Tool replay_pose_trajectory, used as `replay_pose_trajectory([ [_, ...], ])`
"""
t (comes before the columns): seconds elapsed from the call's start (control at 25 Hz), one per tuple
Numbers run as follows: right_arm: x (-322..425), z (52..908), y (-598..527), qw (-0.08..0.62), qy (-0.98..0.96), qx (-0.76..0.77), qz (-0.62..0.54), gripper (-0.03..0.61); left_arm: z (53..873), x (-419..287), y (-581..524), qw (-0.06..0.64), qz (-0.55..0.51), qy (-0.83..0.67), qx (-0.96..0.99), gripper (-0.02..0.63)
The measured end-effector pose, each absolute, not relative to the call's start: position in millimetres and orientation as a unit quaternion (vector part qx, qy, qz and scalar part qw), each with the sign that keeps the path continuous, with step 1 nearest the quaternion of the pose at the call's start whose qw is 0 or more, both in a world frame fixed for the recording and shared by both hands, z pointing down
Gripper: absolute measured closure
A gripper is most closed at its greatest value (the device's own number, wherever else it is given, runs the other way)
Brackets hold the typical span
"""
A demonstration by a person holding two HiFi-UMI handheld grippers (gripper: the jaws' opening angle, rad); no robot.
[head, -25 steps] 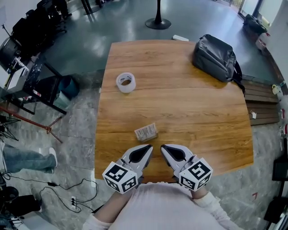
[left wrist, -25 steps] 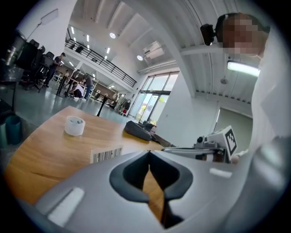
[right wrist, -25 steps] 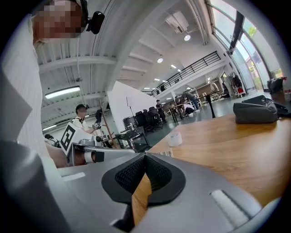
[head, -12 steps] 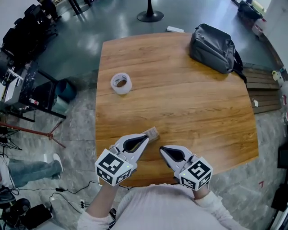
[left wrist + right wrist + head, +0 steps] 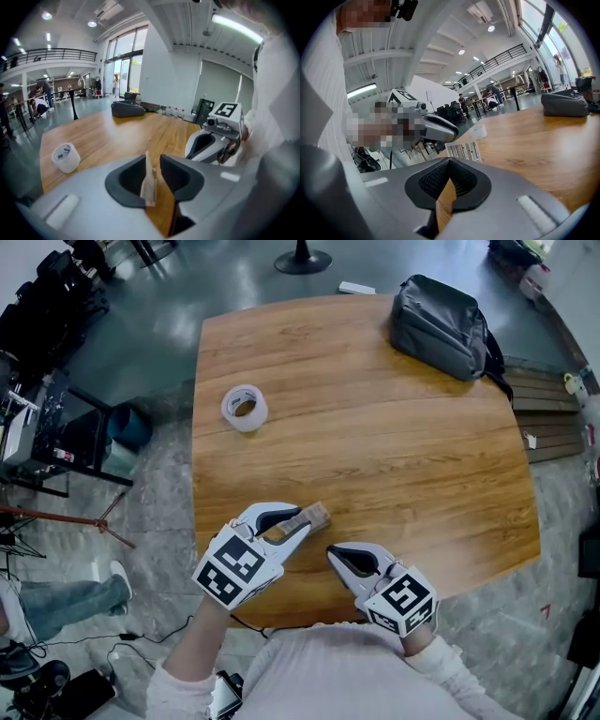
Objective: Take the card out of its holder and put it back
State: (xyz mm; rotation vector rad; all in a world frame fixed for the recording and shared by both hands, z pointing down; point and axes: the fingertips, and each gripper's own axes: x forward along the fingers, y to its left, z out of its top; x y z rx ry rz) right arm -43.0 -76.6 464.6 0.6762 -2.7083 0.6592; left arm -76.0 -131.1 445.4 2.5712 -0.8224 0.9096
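The card holder (image 5: 317, 515), a small flat sleeve with a barcode label, is pinched in my left gripper (image 5: 302, 519) over the front of the wooden table (image 5: 375, 446). In the left gripper view the card holder (image 5: 149, 185) shows edge-on between the two jaws of the left gripper (image 5: 152, 161). My right gripper (image 5: 334, 553) hovers just right of it, shut, with nothing held. In the right gripper view the holder's barcode face (image 5: 464, 151) stands upright just beyond the closed jaws of the right gripper (image 5: 450, 161). I cannot make out the card apart from its holder.
A roll of clear tape (image 5: 244, 407) lies at the table's left side. A grey bag (image 5: 441, 315) sits at the far right corner. The table's front edge runs just under both grippers. Chairs and cables crowd the floor to the left.
The card holder lay flat on the table a second ago. My left gripper moved forward, closed on it and tipped it up on edge. The right gripper barely moved.
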Motion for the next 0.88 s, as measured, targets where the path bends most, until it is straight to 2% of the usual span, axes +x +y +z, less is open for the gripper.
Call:
replay_pose_trajectory([
  [0.36,-51,465,-78,0.134,-0.938,0.222,0.232,0.580,465,-77,-137,0.121,0.431,-0.210,0.869,0.514],
  [0.64,-55,464,-79,0.131,-0.939,0.218,0.232,0.580,478,-77,-134,0.128,0.477,-0.151,0.856,0.515],
  [0.88,-53,466,-79,0.129,-0.936,0.224,0.237,0.580,482,-73,-137,0.133,0.486,-0.130,0.854,0.552],
])
